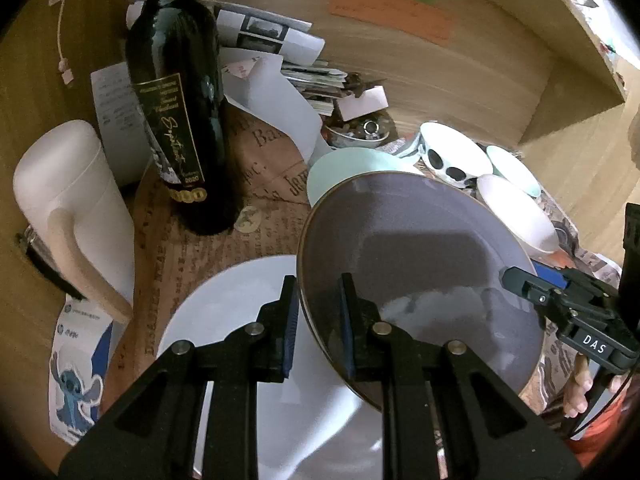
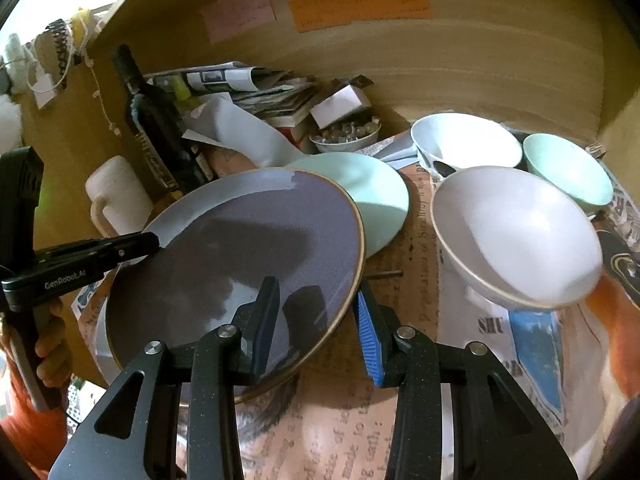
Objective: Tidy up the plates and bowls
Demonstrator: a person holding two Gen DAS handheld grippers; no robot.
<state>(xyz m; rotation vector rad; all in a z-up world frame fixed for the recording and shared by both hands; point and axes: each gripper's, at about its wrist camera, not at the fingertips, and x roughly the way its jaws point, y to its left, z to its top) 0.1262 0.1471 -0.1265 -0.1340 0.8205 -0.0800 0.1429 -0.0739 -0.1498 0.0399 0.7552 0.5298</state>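
Observation:
A grey-purple plate with a brown rim hangs tilted between both grippers, above a white plate on the table. My left gripper is shut on the grey plate's near-left rim. My right gripper straddles the plate's right rim with its jaws apart; the blue pad stands clear of the rim. A mint plate lies behind. A white bowl, a spotted bowl and a mint bowl stand to the right.
A dark wine bottle and a white mug stand at the left. Papers, books and a small bowl of trinkets crowd the back. A wooden wall closes the back and right. Printed paper covers the table.

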